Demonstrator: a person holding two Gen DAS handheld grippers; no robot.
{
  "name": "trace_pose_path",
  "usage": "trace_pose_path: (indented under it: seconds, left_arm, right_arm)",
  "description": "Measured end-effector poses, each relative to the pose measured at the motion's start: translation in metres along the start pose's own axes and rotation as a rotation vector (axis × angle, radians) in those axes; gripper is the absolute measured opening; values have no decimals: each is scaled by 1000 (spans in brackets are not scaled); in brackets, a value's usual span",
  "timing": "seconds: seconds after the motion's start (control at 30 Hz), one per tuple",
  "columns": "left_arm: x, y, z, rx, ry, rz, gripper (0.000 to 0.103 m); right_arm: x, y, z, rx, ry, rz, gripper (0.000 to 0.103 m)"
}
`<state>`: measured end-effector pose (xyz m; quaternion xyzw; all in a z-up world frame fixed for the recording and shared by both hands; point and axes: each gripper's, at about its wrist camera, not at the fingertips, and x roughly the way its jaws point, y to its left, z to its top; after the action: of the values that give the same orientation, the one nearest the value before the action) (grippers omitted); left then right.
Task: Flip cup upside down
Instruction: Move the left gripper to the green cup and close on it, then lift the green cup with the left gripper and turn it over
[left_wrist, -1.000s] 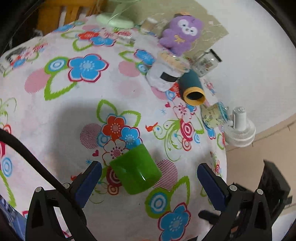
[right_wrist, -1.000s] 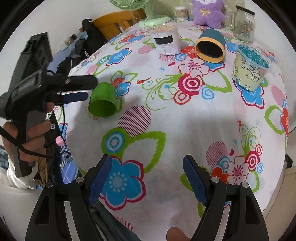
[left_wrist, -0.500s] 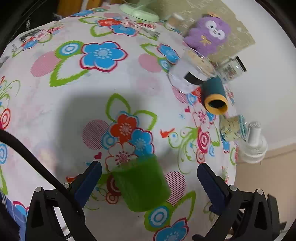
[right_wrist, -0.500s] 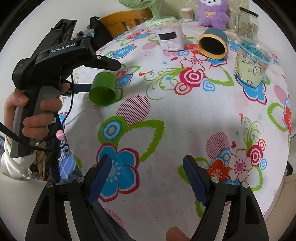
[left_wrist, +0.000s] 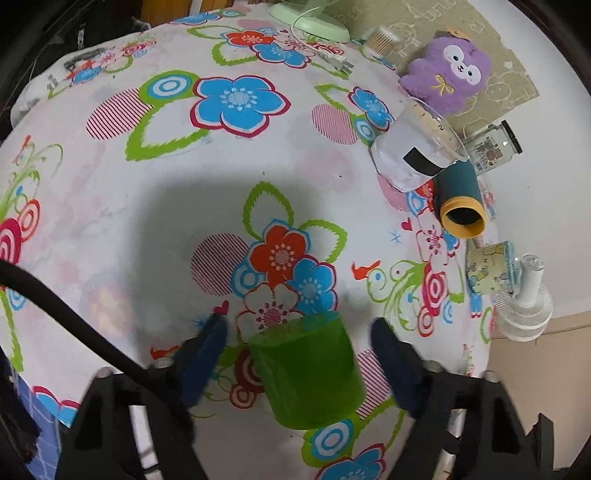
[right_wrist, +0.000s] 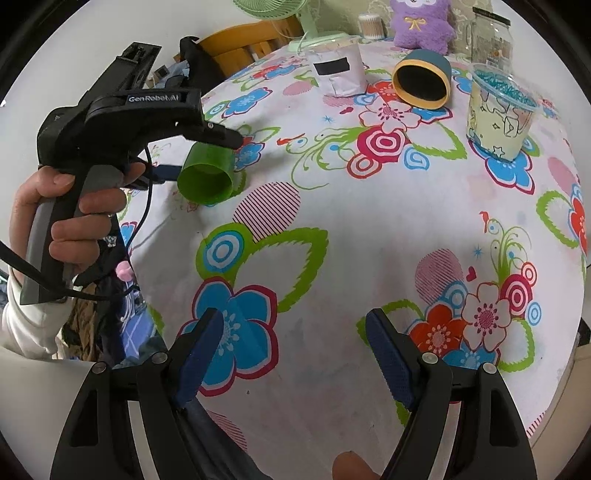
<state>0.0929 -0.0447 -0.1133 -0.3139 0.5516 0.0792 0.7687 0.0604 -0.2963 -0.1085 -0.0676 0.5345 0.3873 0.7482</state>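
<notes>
The green cup (left_wrist: 306, 369) lies on its side on the flowered surface (left_wrist: 110, 206), near its edge, mouth toward my right gripper's camera. My left gripper (left_wrist: 295, 354) straddles the cup, jaws wide, a blue pad (left_wrist: 201, 354) on each side with gaps showing, not gripping. My right gripper (right_wrist: 291, 358) hangs over the cloth well apart from the cup, jaws wide and empty. Farther off stand a teal tube (right_wrist: 423, 79), a jar (right_wrist: 491, 40) and a purple plush (right_wrist: 421, 22).

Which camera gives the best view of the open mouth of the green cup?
The right wrist view: the green cup lies on its side, its open mouth facing that camera. The left wrist view shows only its side wall and closed base.
</notes>
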Motion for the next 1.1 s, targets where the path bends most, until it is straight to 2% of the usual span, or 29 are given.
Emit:
trace_pose_path:
  seconds: [0.07,0.1,0.27,0.5,0.63,0.8,1.1]
  left_arm:
    - [0,-1,1,19,5,0,59]
    - [0,-1,1,25,4,-6,57]
    - [-7,-5,0,64,-51,5,57]
    - [-33,-14,-3,139,-251,1,57]
    - [-43,-14,-5,183,-377,38,57]
    - [-41,-14,-11,256,-527,121,57]
    - [-26,-10,-33,295,-584,152,57]
  right_arm:
    - [0,0,0,2,0,2,81]
    - [0,-1,0,2,-2,3,81]
    - [1,2,-1,-2,-4,9,81]
    - [5,7,1,-9,-16,16,81]
    - [4,10,4,-2,-48,20,81]
    - [3,16,9,1,-87,37,81]
    - [2,19,5,1,-94,40,81]
